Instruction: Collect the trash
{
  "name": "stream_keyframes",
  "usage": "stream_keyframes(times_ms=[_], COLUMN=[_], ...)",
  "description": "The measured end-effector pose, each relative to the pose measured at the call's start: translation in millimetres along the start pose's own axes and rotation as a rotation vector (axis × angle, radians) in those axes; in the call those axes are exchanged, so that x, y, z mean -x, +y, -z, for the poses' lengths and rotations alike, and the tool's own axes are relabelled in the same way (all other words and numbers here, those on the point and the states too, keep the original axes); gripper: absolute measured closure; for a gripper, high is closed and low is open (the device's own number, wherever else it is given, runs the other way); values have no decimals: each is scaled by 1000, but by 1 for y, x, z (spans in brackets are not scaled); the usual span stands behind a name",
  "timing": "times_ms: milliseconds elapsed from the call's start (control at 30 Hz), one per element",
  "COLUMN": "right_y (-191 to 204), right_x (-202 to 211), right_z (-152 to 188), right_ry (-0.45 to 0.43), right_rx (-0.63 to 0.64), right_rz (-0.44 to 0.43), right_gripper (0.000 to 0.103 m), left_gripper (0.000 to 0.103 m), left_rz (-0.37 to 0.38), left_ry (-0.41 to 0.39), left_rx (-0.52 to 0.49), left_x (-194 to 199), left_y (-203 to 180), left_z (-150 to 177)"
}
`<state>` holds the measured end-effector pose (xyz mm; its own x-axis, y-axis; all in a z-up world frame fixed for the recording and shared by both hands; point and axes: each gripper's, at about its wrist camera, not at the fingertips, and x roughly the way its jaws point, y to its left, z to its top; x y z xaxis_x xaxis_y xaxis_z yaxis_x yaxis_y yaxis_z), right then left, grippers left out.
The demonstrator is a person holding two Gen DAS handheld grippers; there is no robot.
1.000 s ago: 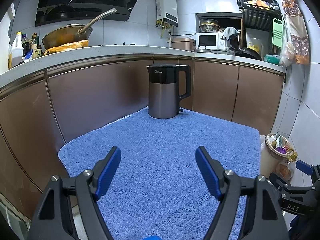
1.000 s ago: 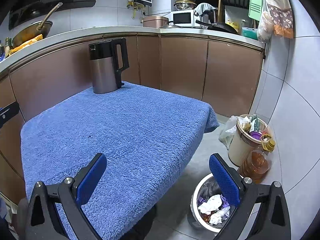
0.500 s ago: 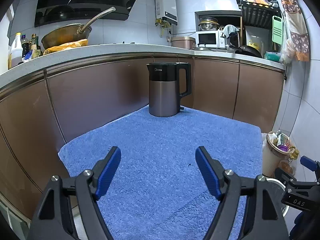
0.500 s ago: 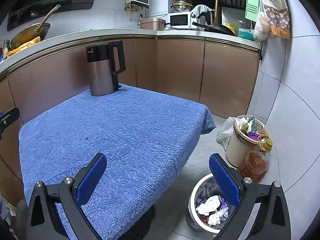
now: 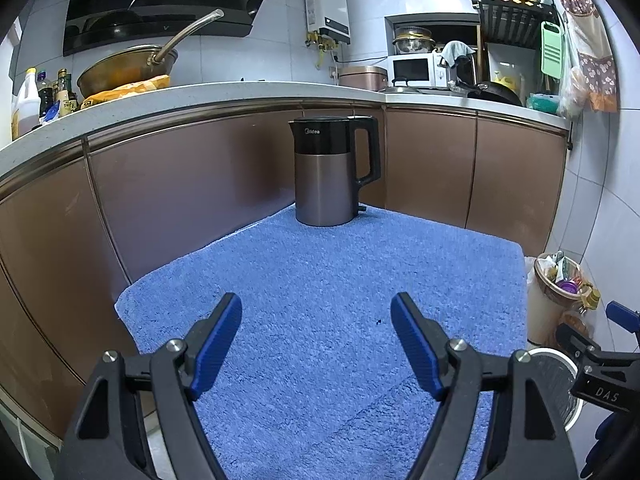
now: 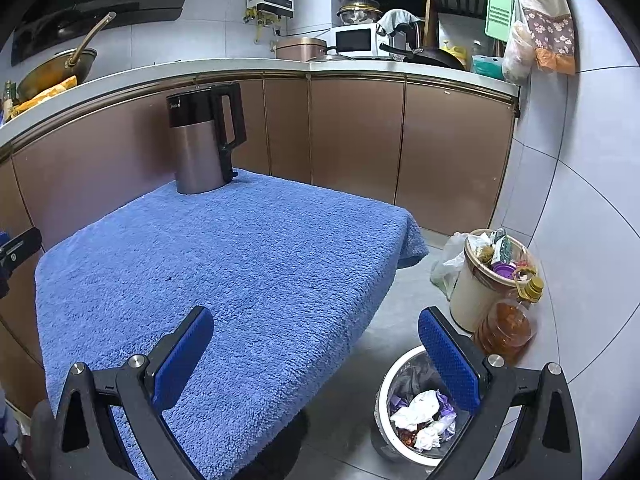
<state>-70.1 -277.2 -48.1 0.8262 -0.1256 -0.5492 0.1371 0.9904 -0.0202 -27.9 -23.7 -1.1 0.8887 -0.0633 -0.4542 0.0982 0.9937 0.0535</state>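
A white-rimmed trash bin [image 6: 404, 380] stands on the floor right of the table, holding crumpled white paper [image 6: 416, 406] and purple scraps. Its rim also shows in the left wrist view [image 5: 560, 360]. My right gripper [image 6: 316, 344] is open and empty, straddling the table's front right edge and the bin. My left gripper [image 5: 316, 332] is open and empty above the blue towel [image 5: 320, 288] that covers the table. A tiny dark speck [image 5: 377, 322] lies on the towel. The right gripper's tip shows in the left wrist view [image 5: 622, 314].
An electric kettle [image 5: 332, 172] stands at the towel's far edge. A beige bucket full of rubbish [image 6: 492, 276] and a bottle of oil [image 6: 508, 324] stand by the tiled wall. Brown cabinets [image 6: 360, 136] and a cluttered counter run behind.
Both grippers have drawn back and up a little, so the kettle sits slightly higher in view. Both jaws stay open and empty.
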Motion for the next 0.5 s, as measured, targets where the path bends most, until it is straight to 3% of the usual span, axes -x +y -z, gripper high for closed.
stream_keyframes(times_ms=[500], right_y=[-6], right_x=[0], right_z=[0], right_ry=[-5], right_rx=[-11], right_rz=[2], right_gripper=[0], left_gripper=[27], left_rz=[4], left_ry=[-1], left_rx=[-31], left_x=[0], left_y=[-10], left_z=[5])
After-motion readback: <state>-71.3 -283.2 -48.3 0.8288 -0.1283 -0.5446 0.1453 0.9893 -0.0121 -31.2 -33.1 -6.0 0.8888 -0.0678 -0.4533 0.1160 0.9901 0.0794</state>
